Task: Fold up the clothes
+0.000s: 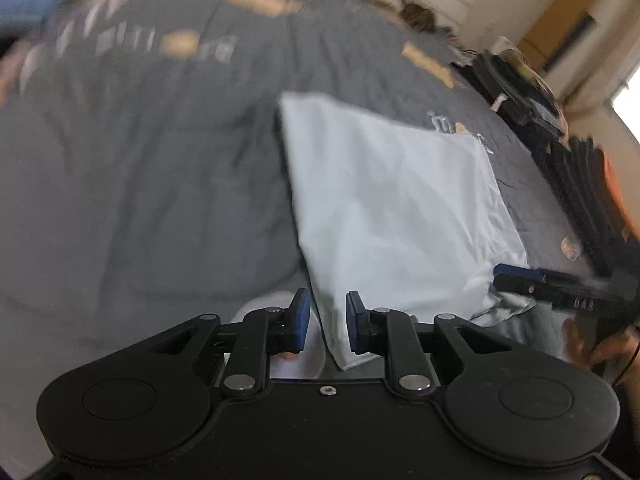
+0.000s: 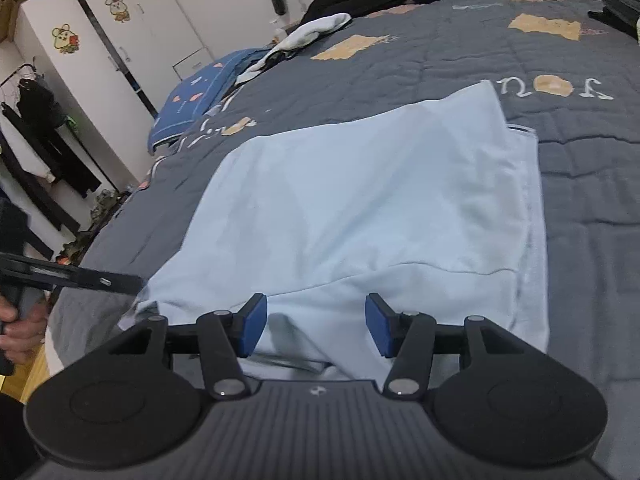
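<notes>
Pale blue garment [image 2: 360, 208] lies on bed [image 2: 440, 60], folded into a rough rectangle w/ layers showing at right. Both tongs, left [image 1: 328, 322] & right [image 2: 316, 326], gape at its near edge, gripping nothing. Maybe another fold left, can't tell.

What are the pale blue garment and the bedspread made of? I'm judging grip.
Garment: soft matte knit, probably cotton; it creases gently and drapes. Bedspread: grey quilted fabric, matte, with stitched lines and sewn-on patches.

Grey quilt [image 2: 440, 52] covers bed. White wardrobe [image 2: 100, 40] with animal stickers at left wall. Dark clothes [image 2: 36, 128] hang beside it. Bright window [image 1: 628, 108] far right.
</notes>
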The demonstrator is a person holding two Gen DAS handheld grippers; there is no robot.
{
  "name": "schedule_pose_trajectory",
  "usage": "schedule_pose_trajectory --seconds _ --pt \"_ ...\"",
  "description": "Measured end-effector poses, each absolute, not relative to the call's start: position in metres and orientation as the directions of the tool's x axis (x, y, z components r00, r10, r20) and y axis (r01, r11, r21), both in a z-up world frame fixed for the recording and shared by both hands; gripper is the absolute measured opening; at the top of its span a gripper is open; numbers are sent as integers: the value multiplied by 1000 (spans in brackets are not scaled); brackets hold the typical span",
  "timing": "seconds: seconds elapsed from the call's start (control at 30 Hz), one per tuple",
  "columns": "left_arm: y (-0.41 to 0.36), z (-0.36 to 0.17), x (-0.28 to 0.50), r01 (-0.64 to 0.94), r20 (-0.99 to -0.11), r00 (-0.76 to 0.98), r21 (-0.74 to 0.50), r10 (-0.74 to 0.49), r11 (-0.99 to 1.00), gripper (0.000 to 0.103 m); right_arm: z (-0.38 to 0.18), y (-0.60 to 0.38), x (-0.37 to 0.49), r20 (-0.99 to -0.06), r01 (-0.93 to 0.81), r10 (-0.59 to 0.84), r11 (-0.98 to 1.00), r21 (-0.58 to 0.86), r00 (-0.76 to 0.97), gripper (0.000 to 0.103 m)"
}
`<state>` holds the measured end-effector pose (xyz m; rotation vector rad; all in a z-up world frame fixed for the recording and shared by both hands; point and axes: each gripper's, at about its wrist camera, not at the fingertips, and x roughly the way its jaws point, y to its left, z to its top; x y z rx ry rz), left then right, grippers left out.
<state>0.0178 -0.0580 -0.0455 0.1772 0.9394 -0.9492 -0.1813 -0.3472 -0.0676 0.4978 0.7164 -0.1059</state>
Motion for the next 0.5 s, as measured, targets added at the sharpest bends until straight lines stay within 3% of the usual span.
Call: schedule_pose_trajectory --seconds 0.07,0.1,0.4,0.43,0.5 --pt "-69 -37 -8 826 -742 343 -54 -576 561 31 -69 -348 -181 -658 263 67 882 390 750 53" --pt "-73 -40 -16 842 -740 356 -11 -571 539 33 -68 -348 -182 -658 260 66 885 386 750 53" --pt "-116 -65 -85 885 -696 466 366 -545 289 33 -56 -356 -195 -664 276 0 909 312 748 54" --pt "-119 -68 -89 881 -694 472 392 -543 265 32 -57 -360 -196 -667 293 -14 905 308 745 54" --pt "-122 -74 -90 885 -708 465 398 -531 243 16 -59 -368 -199 -667 328 -44 893 307 743 54"
